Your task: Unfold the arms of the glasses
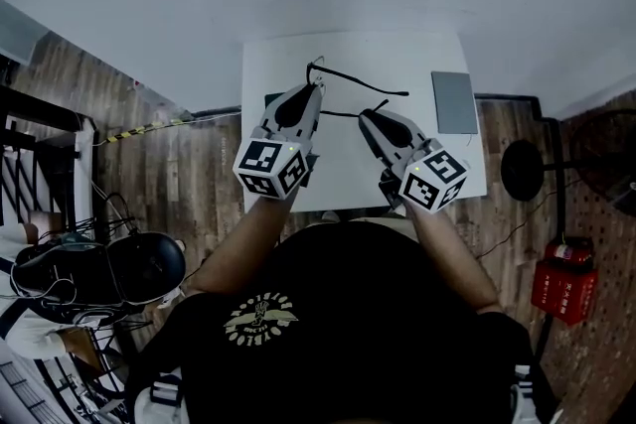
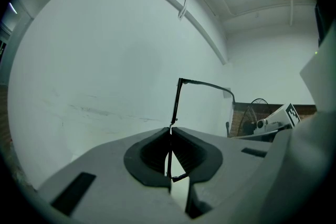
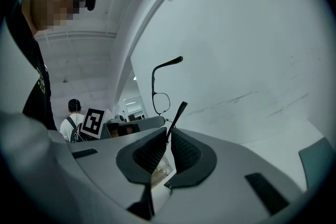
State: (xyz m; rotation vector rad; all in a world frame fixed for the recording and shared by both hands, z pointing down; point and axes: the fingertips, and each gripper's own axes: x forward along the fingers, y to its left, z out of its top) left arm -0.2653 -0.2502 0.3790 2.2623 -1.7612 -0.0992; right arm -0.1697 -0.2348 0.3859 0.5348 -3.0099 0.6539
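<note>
Currently, thin black wire-framed glasses (image 2: 176, 102) are held above the white rectangular table (image 1: 278, 65), spanning both grippers. Left gripper (image 2: 170, 131) jaws are clamped on a thin frame section, with one arm angling off above. Right gripper (image 3: 169, 134) jaws pinch the other arm's tip.
</note>
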